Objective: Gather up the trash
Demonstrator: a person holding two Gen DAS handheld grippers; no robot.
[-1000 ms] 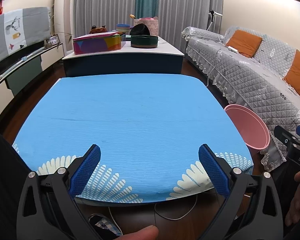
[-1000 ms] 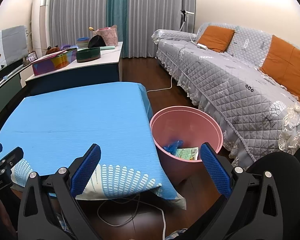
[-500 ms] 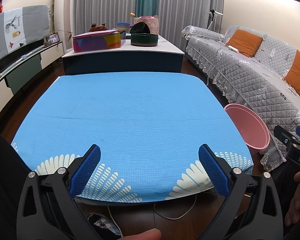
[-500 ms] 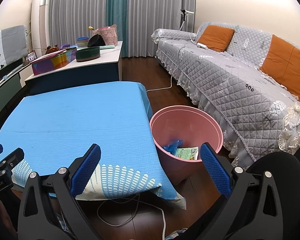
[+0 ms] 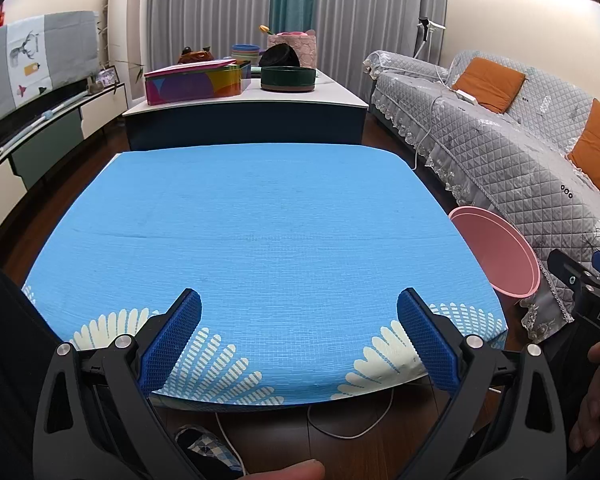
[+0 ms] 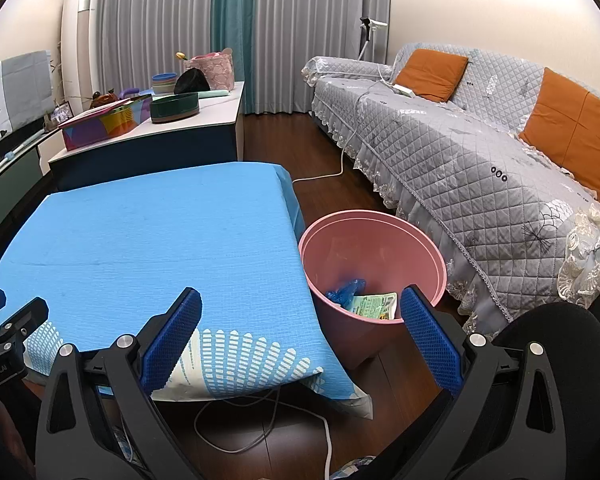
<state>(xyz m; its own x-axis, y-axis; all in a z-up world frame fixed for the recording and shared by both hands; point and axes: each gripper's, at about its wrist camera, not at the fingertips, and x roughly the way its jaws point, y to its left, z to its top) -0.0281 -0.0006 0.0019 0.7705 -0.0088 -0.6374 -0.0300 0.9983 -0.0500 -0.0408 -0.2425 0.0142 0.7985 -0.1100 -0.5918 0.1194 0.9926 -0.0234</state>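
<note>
Right wrist view: your right tool (image 6: 300, 320) gaped apart, holding nothing, lower centre, above the pink bin (image 6: 374, 256); your left tool (image 5: 299, 320) likewise stood apart over the blue bench (image 5: 260, 220).

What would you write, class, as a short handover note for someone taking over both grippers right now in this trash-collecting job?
Left gripper: open, empty, over the near edge of the blue tablecloth.
Right gripper: open, empty, near the table's right corner.
Pink bin stands on the floor between table and sofa.
Done: blue crumpled trash and a green-white wrapper lie in the bin.
Left: no trash shows on the cloth; check the rest of the room.
</note>
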